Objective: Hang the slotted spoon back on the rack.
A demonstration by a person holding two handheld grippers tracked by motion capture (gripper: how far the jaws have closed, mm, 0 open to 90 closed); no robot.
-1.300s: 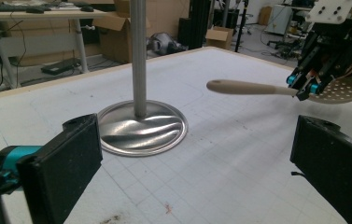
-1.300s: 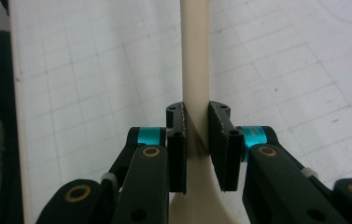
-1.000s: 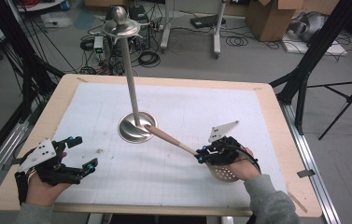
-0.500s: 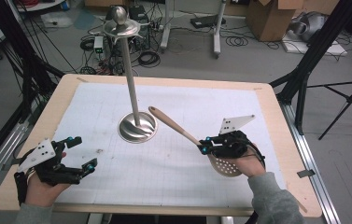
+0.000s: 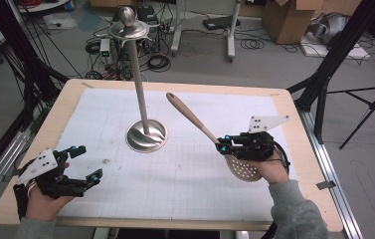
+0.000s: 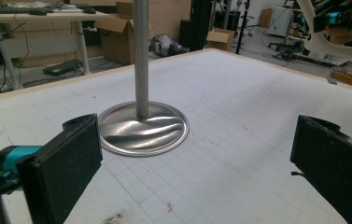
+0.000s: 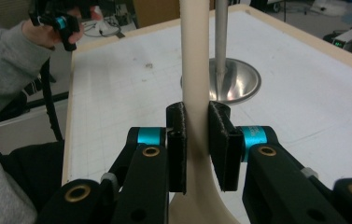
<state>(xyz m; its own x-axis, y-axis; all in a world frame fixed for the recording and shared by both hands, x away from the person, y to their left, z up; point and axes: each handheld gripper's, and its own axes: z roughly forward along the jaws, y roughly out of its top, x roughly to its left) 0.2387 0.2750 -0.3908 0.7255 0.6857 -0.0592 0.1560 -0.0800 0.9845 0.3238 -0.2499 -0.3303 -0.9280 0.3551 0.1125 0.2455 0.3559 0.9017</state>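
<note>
The right gripper (image 5: 221, 145) clamps the spoon (image 5: 195, 118) by its neck (handle tilted toward the stand (image 5: 146, 135)). The left gripper (image 5: 86, 163) is open, holding nothing.

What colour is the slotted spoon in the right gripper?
Pale beige wood: the slotted spoon has a perforated head; the high view shows it best.

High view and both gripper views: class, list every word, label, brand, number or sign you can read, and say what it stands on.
No readable text anywhere.
Slotted spoon, metal stand, right gripper: bare of any lettering.
Cardboard boxes in the background: any print is too blurred to read.
</note>
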